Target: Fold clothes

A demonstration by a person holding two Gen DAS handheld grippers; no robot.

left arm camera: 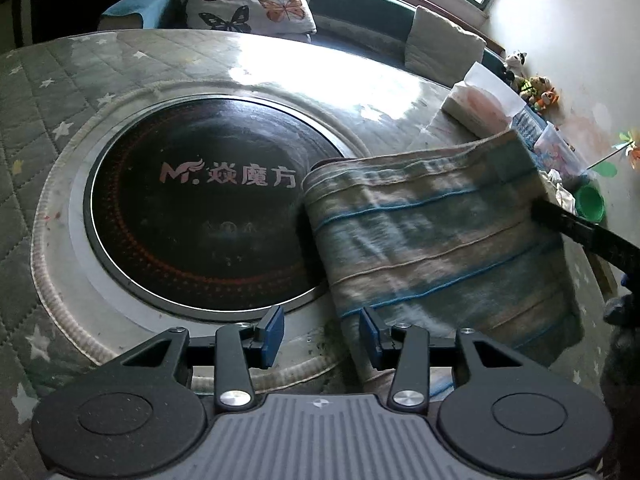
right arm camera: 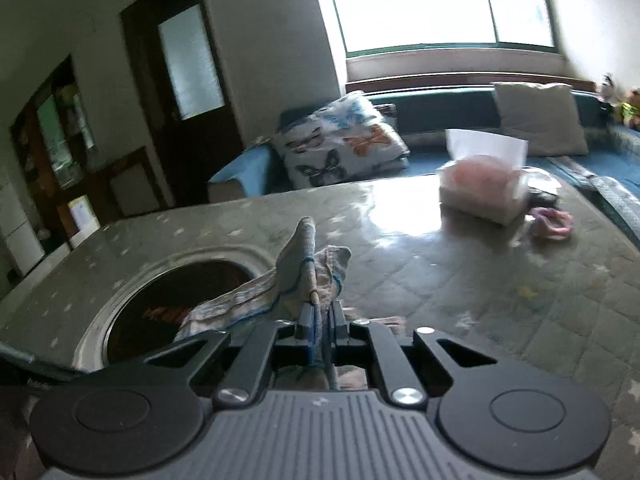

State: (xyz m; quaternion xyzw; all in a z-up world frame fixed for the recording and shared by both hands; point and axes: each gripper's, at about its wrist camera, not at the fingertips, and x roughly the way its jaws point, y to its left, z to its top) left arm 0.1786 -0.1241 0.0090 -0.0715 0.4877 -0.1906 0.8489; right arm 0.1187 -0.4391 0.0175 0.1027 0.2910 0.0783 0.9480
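Note:
A striped grey, beige and blue cloth [left arm camera: 440,236] lies folded on the table, its left edge over the black round heater plate [left arm camera: 200,208]. My left gripper [left arm camera: 322,334] is open and empty, just in front of the cloth's near left corner. My right gripper [right arm camera: 320,320] is shut on an edge of the same cloth [right arm camera: 308,268], which bunches up above the jaws and trails down to the left. The right gripper's black finger [left arm camera: 592,232] shows at the cloth's right edge in the left wrist view.
The table has a quilted grey star-print cover [left arm camera: 48,128]. A tissue box [right arm camera: 484,184] and a pink item [right arm camera: 552,222] sit at the far right. A green cup [left arm camera: 591,202] and toys stand at the right edge. A butterfly cushion [right arm camera: 340,144] lies on the sofa behind.

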